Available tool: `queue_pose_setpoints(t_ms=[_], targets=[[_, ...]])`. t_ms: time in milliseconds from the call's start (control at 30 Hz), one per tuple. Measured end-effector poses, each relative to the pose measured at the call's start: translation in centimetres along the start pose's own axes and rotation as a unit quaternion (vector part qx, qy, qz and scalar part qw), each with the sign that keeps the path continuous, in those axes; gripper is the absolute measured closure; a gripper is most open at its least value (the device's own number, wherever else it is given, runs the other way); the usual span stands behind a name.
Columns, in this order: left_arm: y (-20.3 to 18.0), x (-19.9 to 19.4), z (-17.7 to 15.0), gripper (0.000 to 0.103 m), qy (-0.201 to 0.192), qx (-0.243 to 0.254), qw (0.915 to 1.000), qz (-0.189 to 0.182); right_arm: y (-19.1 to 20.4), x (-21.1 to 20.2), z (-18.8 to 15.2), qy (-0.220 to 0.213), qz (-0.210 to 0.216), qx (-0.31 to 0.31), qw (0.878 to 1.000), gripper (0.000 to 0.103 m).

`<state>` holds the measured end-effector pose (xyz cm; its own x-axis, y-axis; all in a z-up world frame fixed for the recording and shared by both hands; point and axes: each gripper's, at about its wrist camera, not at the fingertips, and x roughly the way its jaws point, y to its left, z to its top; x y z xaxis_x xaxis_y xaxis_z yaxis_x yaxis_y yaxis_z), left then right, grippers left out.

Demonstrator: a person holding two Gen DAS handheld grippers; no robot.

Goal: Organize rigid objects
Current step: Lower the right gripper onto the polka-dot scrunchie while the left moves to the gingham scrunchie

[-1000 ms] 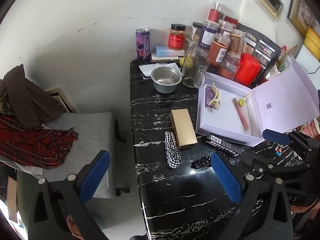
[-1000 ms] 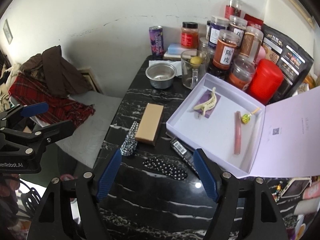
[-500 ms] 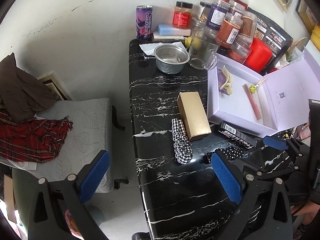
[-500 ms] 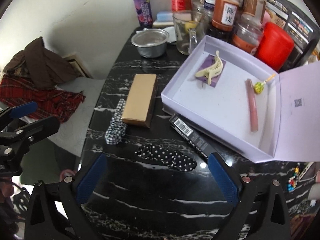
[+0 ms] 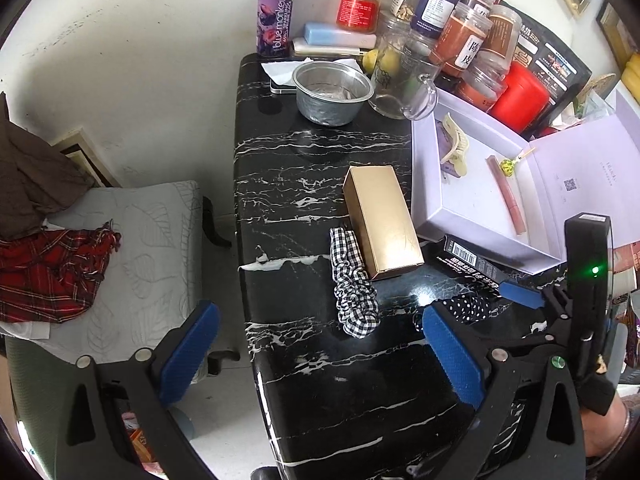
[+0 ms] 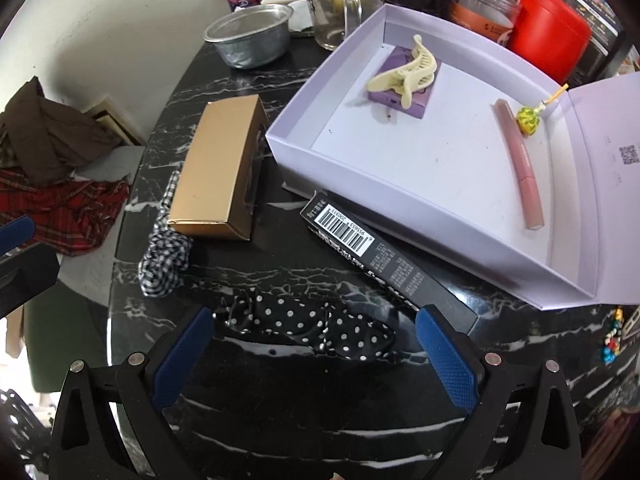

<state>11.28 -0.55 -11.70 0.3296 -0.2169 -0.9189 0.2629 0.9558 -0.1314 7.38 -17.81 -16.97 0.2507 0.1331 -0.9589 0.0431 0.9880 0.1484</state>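
Jaws of the right gripper [image 6: 312, 354] are seen spread wide, having just been opening, with nothing pressed between the blue pads; a polka-dot hair tie [image 6: 312, 334] lies on the black marbled table [image 6: 320, 412] in the gap between them, untouched. The left gripper [image 5: 320, 354] is likewise held wide apart and empty, one pad over the floor beside the table edge, the other over the table top.

A long black carton with a barcode [image 6: 360, 252] is laid flat just in front of the open lilac box [image 6: 420, 200], its near end close beside the right gripper's right-hand pad; whether it touches the box wall cannot be told. A gold box [image 6: 220, 168] is set flat to the left of the lilac box, apart from it, and a checked scrunchie [image 6: 164, 256] is pressed against its left side.

Inside the lilac box a cream hair claw [image 6: 404, 70] is rested on a small purple card [image 6: 416, 94], and a pink tube [image 6: 520, 164] is laid along the lid side with a yellow-green lollipop [image 6: 528, 118] just beside its far end. Behind, a steel bowl [image 5: 332, 92], a glass mug [image 5: 400, 80], a purple can [image 5: 275, 18] and several jars [image 5: 460, 36] are grouped against the wall. A chair with red plaid cloth [image 5: 48, 272] is placed left of the table.
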Motion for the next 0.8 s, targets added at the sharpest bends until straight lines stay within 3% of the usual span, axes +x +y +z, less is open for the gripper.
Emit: queue_pose_setpoints(t_ms=[400, 700, 733, 800], targets=[[0.2, 1.6, -0.1, 0.000, 0.014, 0.004, 0.9999, 0.000, 0.5, 2.8, -0.3, 0.025, -0.004, 0.001, 1.000, 0.000], [0.1, 2.3, -0.1, 0.000, 0.013, 0.004, 0.9999, -0.003, 1.2, 3.2, 0.0, 0.018, 0.000, 0.005, 1.000, 0.001], [0.1, 2.3, -0.1, 0.000, 0.014, 0.004, 0.9999, -0.003, 1.2, 3.3, 0.2, 0.017, 0.000, 0.005, 1.000, 0.004], [0.1, 2.6, 0.0, 0.000, 0.015, 0.003, 0.9999, -0.004, 1.4, 2.9, 0.5, 0.004, -0.008, -0.006, 1.000, 0.027]])
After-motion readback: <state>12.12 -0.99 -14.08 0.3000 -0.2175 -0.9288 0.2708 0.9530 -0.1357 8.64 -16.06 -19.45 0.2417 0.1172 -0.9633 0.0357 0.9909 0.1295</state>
